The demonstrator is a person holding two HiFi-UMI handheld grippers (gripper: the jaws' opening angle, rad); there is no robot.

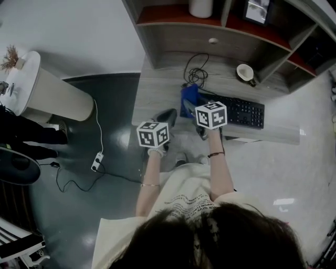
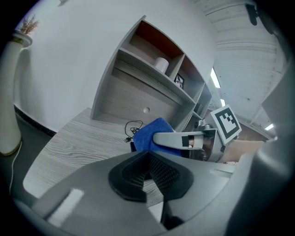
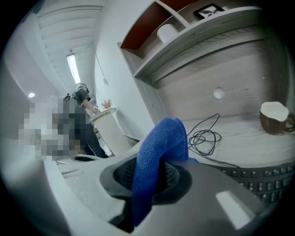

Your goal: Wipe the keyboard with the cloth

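The blue microfibre cloth (image 3: 161,143) is pinched in the right gripper (image 3: 156,173). The jaws are closed tight on a fold of it, the fabric bunching up above the pads and a tail hanging down below them. In the head view the cloth sits at the left end of the black computer keyboard (image 1: 241,111). Whether it presses on the keys, I cannot tell.

The keyboard lies along the front edge of the pale grey wood-grain desk (image 1: 157,89), stretching away to the right of the cloth.

Over to the left gripper (image 2: 148,159): its dark ribbed pads meet at the tips with nothing between them, only bare desk showing through the gap behind. It hangs at the desk's front edge, just beside the right gripper and to its left.

Behind the keyboard there's a loose coil of thin black cable (image 1: 197,71), and to the right of that a brown cup with a white inside (image 1: 244,72), near the back panel. Above them is the grey shelf unit with red-brown boards (image 1: 210,21), holding a white paper roll (image 1: 201,6) and a small framed picture (image 1: 257,10).

Off to the left a white power strip (image 1: 97,160) lies on the dark floor with its lead trailing, near a cream round pedestal (image 1: 52,94).
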